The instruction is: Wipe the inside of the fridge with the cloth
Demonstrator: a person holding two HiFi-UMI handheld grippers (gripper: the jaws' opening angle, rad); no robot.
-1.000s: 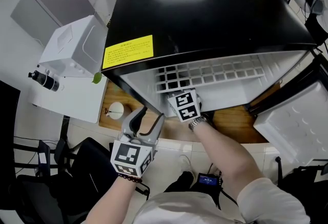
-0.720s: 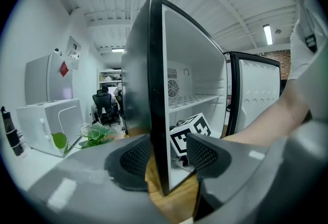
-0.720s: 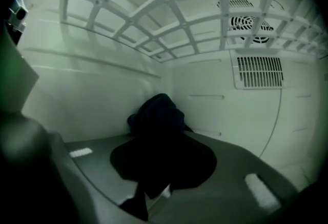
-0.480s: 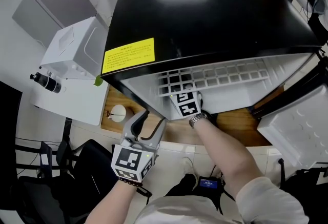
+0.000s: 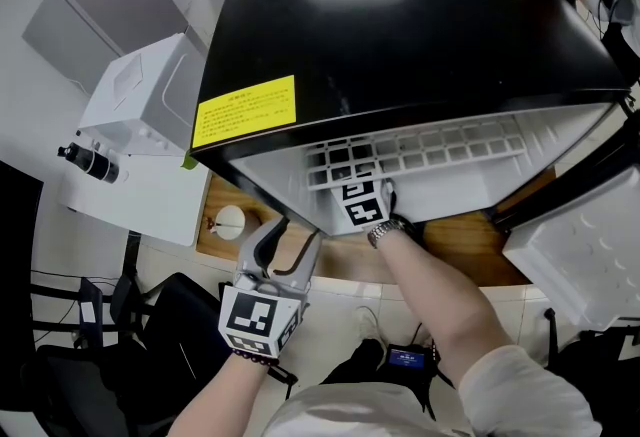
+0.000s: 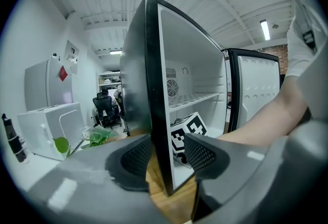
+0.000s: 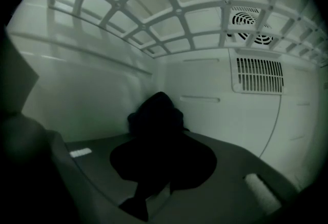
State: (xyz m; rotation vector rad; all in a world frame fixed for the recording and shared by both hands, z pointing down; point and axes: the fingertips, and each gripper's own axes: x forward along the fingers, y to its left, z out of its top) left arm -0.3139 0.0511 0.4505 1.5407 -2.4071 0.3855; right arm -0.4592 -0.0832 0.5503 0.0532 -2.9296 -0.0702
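1. Fridge (image 5: pixel 400 25), small and black, seen from above on a wooden bench (image 5: pixel 455 245). Its door (image 5: pixel 580 245) hangs open at the right, and a yellow label (image 5: pixel 245 110) sits on its top near the left edge.
2. The right claw (image 7: pixel 161 161) reaches into the compartment under the white wire shelf (image 5: pixel 420 150). From above, only its marker cube (image 5: pixel 365 203) and the person's forearm (image 5: pixel 440 295) show at the opening.
3. The right gripper view shows this claw pinched on the cloth (image 7: pixel 156 110). The cloth is a dark bunched lump that sticks out past the tips, low in the fridge.
4. The cloth lies close to the back left corner, where the side wall meets the rear wall. Whether it touches either wall cannot be told.
5. A slotted vent (image 7: pixel 259 74) and a round fan grille (image 7: pixel 248 25) are on the rear wall, up and to the right of the cloth.
6. The left claw (image 5: pixel 291 233) is outside, at the fridge's front left corner.
7. Its jaws are spread and have just been closing. In the left gripper view, the front edge of the fridge's left wall stands in the gap between them, with neither pad pressing on it.
8. A white box (image 5: pixel 140 90) stands well to the left of the fridge.
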